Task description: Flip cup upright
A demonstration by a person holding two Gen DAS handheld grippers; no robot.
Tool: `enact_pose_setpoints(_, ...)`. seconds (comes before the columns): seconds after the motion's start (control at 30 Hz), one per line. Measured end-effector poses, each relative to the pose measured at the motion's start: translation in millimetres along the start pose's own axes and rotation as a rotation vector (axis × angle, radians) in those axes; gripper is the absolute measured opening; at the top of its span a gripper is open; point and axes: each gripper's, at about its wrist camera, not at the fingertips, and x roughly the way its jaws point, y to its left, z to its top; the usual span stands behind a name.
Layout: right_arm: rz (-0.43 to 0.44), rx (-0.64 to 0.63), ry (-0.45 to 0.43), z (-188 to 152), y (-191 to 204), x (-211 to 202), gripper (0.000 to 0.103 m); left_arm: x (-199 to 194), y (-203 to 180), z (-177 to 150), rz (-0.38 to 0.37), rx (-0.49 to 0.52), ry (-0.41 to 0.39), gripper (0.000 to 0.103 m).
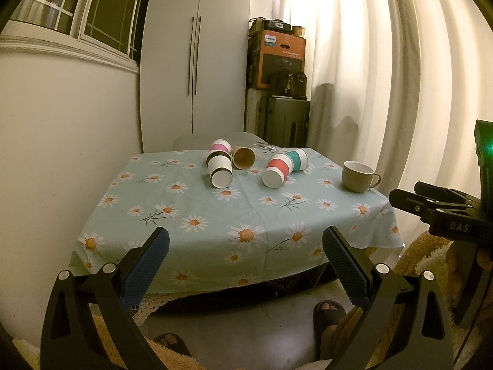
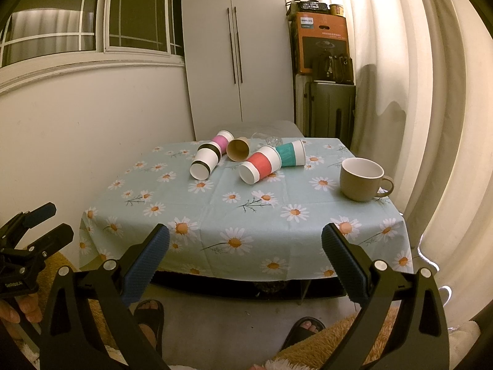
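Observation:
Several paper cups lie on their sides on the daisy tablecloth (image 1: 215, 215): a black-banded one (image 1: 219, 169), a pink-banded one (image 1: 220, 147), a brown one (image 1: 243, 157), a red-banded one (image 1: 277, 169) and a teal-banded one (image 1: 297, 159). A beige mug (image 1: 359, 176) stands upright at the right. The same cups show in the right wrist view: black (image 2: 205, 162), red (image 2: 260, 164), teal (image 2: 291, 153), and the mug (image 2: 362, 182). My left gripper (image 1: 246, 246) and right gripper (image 2: 245, 245) are open and empty, held before the table's near edge.
A clear glass (image 2: 266, 138) lies at the table's far edge. A wall is on the left, a white wardrobe (image 1: 197, 61) behind, stacked boxes and a suitcase (image 1: 280, 92) at the back right, curtains on the right. The person's sandalled feet (image 1: 328, 311) are below.

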Motion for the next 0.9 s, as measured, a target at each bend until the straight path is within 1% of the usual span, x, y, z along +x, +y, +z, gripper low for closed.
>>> enact_pose_setpoints(0.43,-0.001,0.000,0.004,2.5,1.9,1.0,0.098,0.0,-0.2,-0.2,0.000,0.002,0.001,0.096)
enact_pose_setpoints(0.5,-0.001,-0.002,0.004,-4.0,-1.3,5.8,0.098,-0.2,-0.3,-0.5,-0.001,0.004,0.001,0.096)
enact_pose_setpoints(0.9,-0.004,-0.008,0.012,-3.4,0.3,3.5,0.098,-1.0,-5.3,-1.2,0.005,0.005,0.003,0.097)
